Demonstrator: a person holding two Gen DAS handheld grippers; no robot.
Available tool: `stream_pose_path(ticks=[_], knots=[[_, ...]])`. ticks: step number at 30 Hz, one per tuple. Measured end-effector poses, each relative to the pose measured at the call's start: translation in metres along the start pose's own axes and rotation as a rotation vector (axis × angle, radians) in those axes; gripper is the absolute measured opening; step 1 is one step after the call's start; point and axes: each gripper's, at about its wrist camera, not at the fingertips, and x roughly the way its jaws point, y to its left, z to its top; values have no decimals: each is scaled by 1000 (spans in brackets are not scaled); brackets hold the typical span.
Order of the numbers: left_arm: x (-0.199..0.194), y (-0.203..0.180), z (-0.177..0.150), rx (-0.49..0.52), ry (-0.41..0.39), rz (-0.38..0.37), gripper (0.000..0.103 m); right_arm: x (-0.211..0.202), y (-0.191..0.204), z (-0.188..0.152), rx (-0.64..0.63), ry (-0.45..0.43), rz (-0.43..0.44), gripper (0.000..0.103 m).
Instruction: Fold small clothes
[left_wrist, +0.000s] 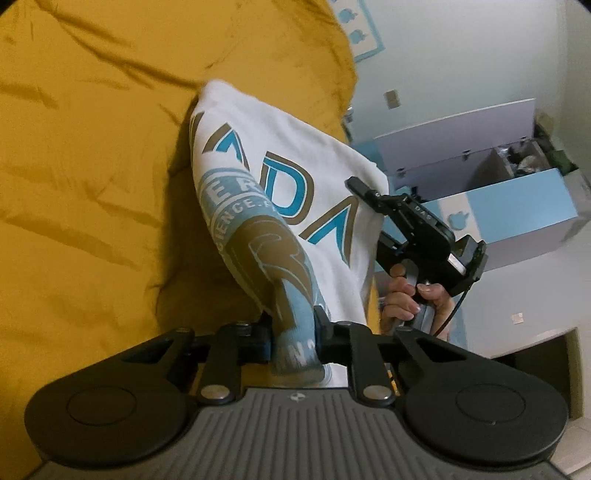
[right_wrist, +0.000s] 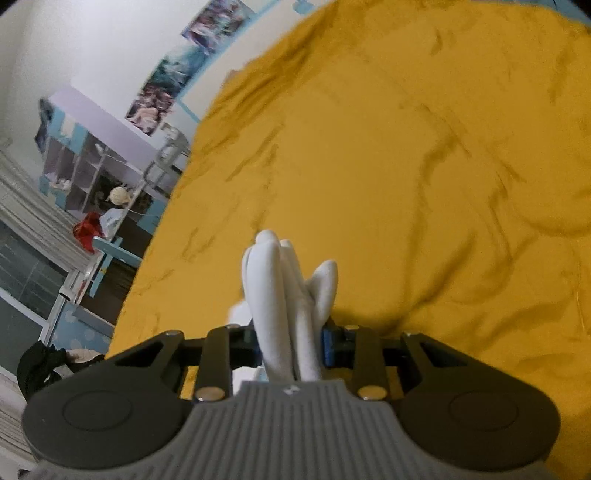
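Where the garment is: lifted above the bed, a white T-shirt (left_wrist: 295, 184) hangs stretched between the two grippers, touching the bedding only at its far corner.
T-shirt fabric: soft white knit with a smooth printed design in teal, pale blue and tan; large angular letters and a round badge, creased where it is bunched.
Left hand-held gripper (left_wrist: 293, 332): closed tight on a gathered roll of the printed cloth, which runs down between its black fingers.
Right hand-held gripper (right_wrist: 295, 339): pinched shut on several plain white folds that stand up like rounded ridges; in the left view it grips the shirt's right edge, with the person's hand (left_wrist: 410, 295) on its handle.
Bed (right_wrist: 406, 147): covered in mustard-yellow cloth, matte and wrinkled, with broad bare room around the shirt.
Bed edge: curves away at the left of the right wrist view, dropping toward shelves (right_wrist: 85, 162).
Beside the bed: pale blue cabinets (left_wrist: 517, 206) against a light wall.
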Motion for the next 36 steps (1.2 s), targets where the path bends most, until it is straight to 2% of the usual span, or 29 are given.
stream_pose_path(ticks=[4, 9, 12, 15, 18, 20, 24, 26, 29, 33, 36], knots=[[-34, 3, 1, 4, -40, -57, 20, -14, 57, 3, -71, -15, 29, 24], [-104, 9, 7, 30, -152, -80, 20, -2, 145, -4, -164, 2, 134, 24], [-154, 23, 14, 15, -237, -72, 20, 25, 203, -16, -214, 25, 217, 24], [-201, 35, 16, 25, -318, -22, 20, 63, 253, -33, -229, 62, 288, 24], [-238, 52, 11, 28, -377, 27, 20, 109, 284, -57, -199, 121, 339, 24], [-252, 75, 8, -11, -396, 59, 20, 138, 299, -76, -211, 155, 334, 24], [-249, 139, -4, -166, -382, 90, 20, 202, 289, -114, -178, 220, 257, 24], [-235, 170, -9, -220, -334, 131, 19, 233, 272, -135, -135, 261, 183, 24], [-221, 190, -19, -205, -300, 166, 17, 261, 239, -158, -105, 251, 48, 24], [-223, 197, -15, -216, -288, 143, 17, 272, 198, -164, 9, 288, 111, 27], [-227, 196, -10, -201, -269, 151, 17, 260, 204, -157, -59, 283, 88, 34]])
